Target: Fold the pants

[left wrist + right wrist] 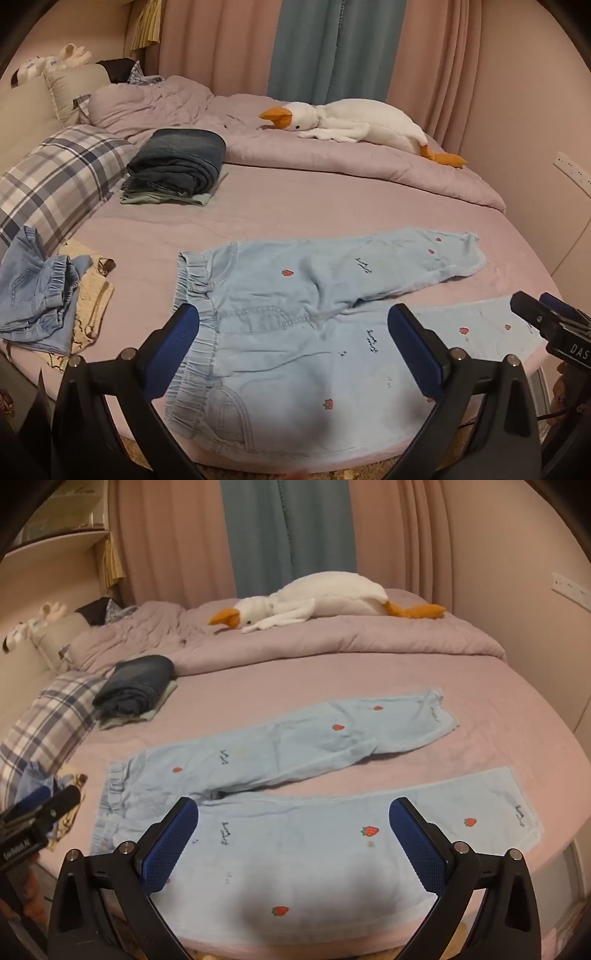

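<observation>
Pants (295,794) lie flat, unfolded, legs apart; left tongs (293,345) and right tongs (293,834) spread

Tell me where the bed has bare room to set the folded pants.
Bare sheet lies between the light blue pants, the folded dark stack and the bunched quilt. It is crowded near the plaid pillow, where unfolded clothes are heaped.

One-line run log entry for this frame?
stage: pre-grasp | light-blue strawberry-print pants: flat, unfolded on pink bed sheet | left gripper: open | right gripper: open
</observation>
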A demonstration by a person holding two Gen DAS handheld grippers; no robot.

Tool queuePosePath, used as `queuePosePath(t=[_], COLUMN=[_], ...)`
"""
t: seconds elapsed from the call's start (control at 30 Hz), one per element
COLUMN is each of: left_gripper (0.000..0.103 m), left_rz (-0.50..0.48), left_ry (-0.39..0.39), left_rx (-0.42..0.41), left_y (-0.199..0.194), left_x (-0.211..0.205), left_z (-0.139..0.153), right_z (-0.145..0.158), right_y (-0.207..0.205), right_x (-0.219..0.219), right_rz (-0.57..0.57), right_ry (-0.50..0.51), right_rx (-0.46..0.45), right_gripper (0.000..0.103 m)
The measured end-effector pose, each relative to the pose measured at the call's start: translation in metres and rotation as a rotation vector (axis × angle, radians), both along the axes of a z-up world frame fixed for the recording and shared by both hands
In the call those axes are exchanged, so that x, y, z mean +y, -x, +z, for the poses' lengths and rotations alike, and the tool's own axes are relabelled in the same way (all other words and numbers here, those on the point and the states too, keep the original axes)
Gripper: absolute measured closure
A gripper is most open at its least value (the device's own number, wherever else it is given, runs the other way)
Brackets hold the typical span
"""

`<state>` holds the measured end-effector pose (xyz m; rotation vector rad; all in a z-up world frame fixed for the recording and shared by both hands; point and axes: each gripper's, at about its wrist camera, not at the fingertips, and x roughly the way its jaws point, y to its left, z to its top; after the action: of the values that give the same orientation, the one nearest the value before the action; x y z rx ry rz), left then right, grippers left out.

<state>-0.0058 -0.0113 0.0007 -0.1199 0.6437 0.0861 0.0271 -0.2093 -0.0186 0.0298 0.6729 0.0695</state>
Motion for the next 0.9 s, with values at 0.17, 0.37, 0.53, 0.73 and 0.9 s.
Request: queuePosePath(t=[0.17,0.37,0.53,0.73,0.9], left_gripper=[0.001,0.001,0.001,0.002,0.002], left_rz=[-0.064,-0.102,-0.087,-0.092,-0.099], left_ry=[0.075,0.109,0.127,0.131,0.136], left_rx=[0.067,0.082,0.09,0.093,0.087], left_y=[-0.008,-0.003,-0.001,0.001,0.002], left_x=[-0.009,-0.006,-0.001,-0.001,-0.001], left_z=[-0.007,-0.011,-0.011,-0.011,-0.009], right_z=[0.001,0.001,-0.001,-0.001,-0.001], right_y=[0.008,0.006,0.005,0.006,0.007], right_x=[0.011,0.002,0.004,0.008,0.01], right_rz=[-0.003,0.016,0.014,0.024,0.027], right_ry=[-0.028,-0.07,-0.074,-0.081,-0.081], right_rx=[-0.037,-0.017,0.001,-0.001,-0.003], right_gripper=[0.0,0.0,0.0,0.0,0.0])
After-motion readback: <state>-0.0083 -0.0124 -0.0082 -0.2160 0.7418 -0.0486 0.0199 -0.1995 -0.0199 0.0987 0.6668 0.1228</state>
